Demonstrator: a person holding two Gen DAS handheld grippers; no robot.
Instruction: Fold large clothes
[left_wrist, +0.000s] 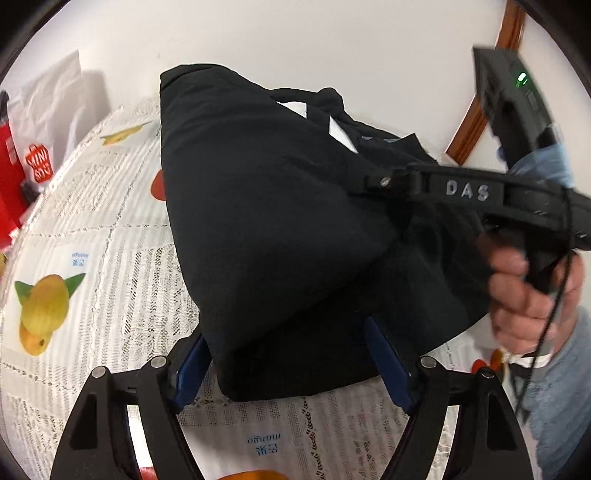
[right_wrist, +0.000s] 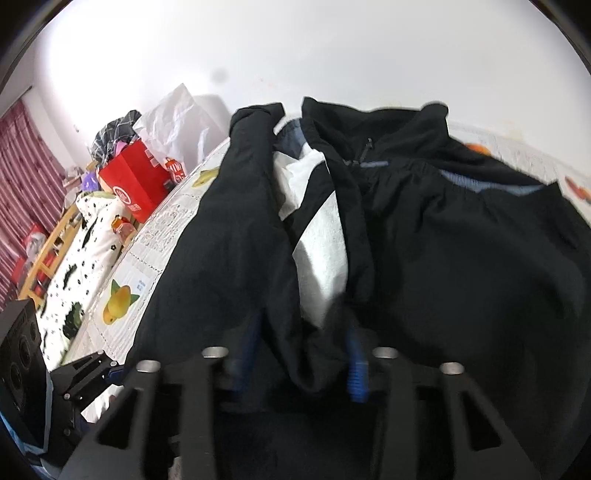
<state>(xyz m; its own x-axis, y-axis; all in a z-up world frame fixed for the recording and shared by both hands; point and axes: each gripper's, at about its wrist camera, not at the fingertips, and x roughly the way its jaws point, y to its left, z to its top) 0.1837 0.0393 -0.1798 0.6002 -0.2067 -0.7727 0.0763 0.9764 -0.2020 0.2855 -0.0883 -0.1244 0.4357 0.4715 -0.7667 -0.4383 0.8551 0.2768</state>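
A black jacket with white and blue panels lies partly folded on a lace tablecloth with fruit prints. My left gripper is open, its blue-padded fingers on either side of the jacket's near folded edge. My right gripper reaches in from the right over the jacket, held by a bare hand. In the right wrist view the jacket fills the frame, collar and zipper at the top, and the right gripper has black fabric between its blue fingers, which stand apart.
A white Miniso bag and a red box stand at the table's far left by the white wall. In the right wrist view a red box, a spotted cloth and a wooden chair are left of the table.
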